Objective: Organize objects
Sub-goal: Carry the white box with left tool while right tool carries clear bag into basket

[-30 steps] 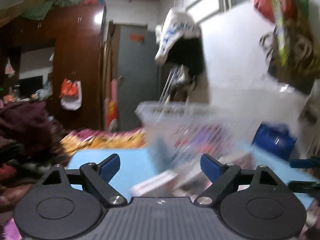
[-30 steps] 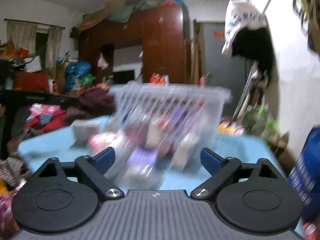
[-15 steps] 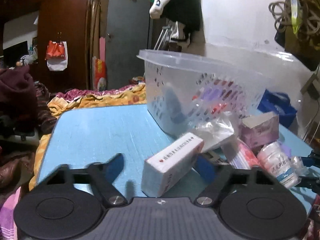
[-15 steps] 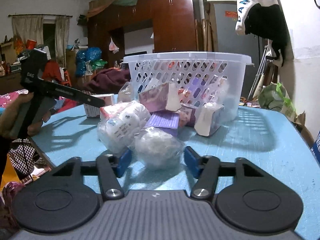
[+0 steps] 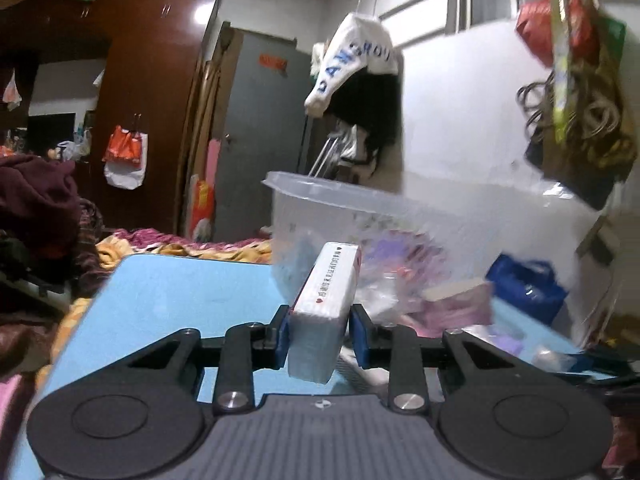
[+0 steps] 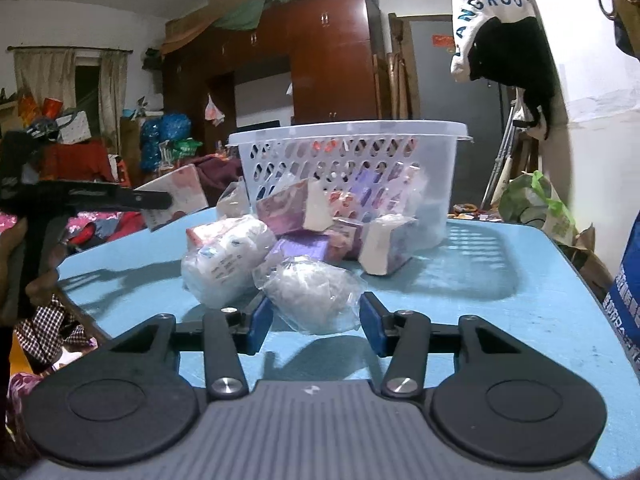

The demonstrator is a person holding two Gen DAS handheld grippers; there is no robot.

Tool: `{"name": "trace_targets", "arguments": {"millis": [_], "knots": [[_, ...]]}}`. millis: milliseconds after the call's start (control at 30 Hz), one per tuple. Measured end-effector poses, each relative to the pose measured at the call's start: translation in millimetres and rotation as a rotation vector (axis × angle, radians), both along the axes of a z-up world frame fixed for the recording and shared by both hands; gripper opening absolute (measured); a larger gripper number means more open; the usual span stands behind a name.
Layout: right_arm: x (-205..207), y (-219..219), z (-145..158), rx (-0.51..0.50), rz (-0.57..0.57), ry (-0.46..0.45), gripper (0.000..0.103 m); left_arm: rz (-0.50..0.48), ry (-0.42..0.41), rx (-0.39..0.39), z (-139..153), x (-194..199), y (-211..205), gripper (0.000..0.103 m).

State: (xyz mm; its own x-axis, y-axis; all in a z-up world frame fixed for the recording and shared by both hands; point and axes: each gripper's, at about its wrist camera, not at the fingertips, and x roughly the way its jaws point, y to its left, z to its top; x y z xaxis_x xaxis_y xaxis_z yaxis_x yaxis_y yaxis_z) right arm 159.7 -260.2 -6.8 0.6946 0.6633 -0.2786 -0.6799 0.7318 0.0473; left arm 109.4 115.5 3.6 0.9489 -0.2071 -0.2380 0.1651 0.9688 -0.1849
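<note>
My left gripper (image 5: pixel 319 340) is shut on a white medicine box (image 5: pixel 326 304) with red print and holds it lifted above the blue table (image 5: pixel 168 296), in front of the clear plastic basket (image 5: pixel 400 216). In the right wrist view the same left gripper (image 6: pixel 160 200) holds the box (image 6: pixel 176 196) in the air at the left. My right gripper (image 6: pixel 316 320) is closed around a clear plastic bag of white material (image 6: pixel 312 292) that rests on the table (image 6: pixel 500 320). The white perforated basket (image 6: pixel 352 176) stands behind a pile of packets.
Loose packets lie in front of the basket: a wrapped white bundle (image 6: pixel 228 260), a purple box (image 6: pixel 308 246), a pink box (image 6: pixel 288 208) and a white box (image 6: pixel 386 246). A blue bag (image 6: pixel 628 280) stands at the table's right edge. Clutter surrounds the table.
My left gripper closed on the white medicine box and lifted it off the table. My right gripper closed in on the clear bag.
</note>
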Motion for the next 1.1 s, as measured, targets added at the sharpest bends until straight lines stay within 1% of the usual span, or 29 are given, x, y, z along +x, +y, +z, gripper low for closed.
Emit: {"name": "trace_targets", "arguments": {"millis": [67, 200, 267, 333, 467, 533, 667, 767, 833, 967, 1033, 1100], "knots": [[-0.2, -2.9, -0.7, 0.004, -0.006, -0.002, 0.051, -0.014, -0.011, -0.015, -3.6, -2.8, -4.9, 0.035], [-1.6, -5.6, -0.9, 0.001, -0.017, -0.014, 0.051, -0.044, -0.015, 0.006, -7.4, -5.8, -19.8, 0.035], [-1.7, -7.1, -0.5, 0.007, -0.019, -0.018, 0.051, -0.044, -0.028, 0.009, -8.0, -10.1, -23.6, 0.035], [-1.1, -8.6, -0.1, 0.011, -0.024, -0.021, 0.051, -0.05, -0.04, 0.007, -7.9, -13.1, -25.9, 0.031], [1.2, -10.9, -1.0, 0.025, -0.027, -0.019, 0.051, -0.041, -0.059, 0.002, -10.2, -18.9, -27.4, 0.031], [1.9, -10.8, -1.2, 0.026, -0.031, -0.018, 0.051, -0.039, -0.053, 0.001, -11.4, -16.6, -27.2, 0.031], [1.8, -10.1, -1.2, 0.024, -0.031, -0.019, 0.051, -0.029, -0.023, 0.027, -15.4, -11.6, -30.9, 0.031], [1.5, -10.0, -0.5, 0.023, -0.032, -0.02, 0.051, -0.022, -0.035, 0.025, -17.6, -13.3, -31.1, 0.031], [0.8, -11.1, 0.1, 0.028, -0.036, -0.025, 0.051, -0.019, -0.057, 0.023, -17.3, -17.0, -31.2, 0.03], [-2.4, -15.8, 9.1, 0.056, -0.037, -0.049, 0.051, -0.01, -0.14, -0.016, -7.7, -31.0, -26.8, 0.03], [-2.4, -14.3, 19.7, 0.065, -0.029, -0.076, 0.051, -0.013, -0.178, -0.042, 2.4, -33.1, -24.1, 0.03], [2.0, -7.7, 39.7, 0.072, -0.027, -0.123, 0.051, -0.025, -0.214, -0.061, 21.6, -26.8, -24.3, 0.03]]}}
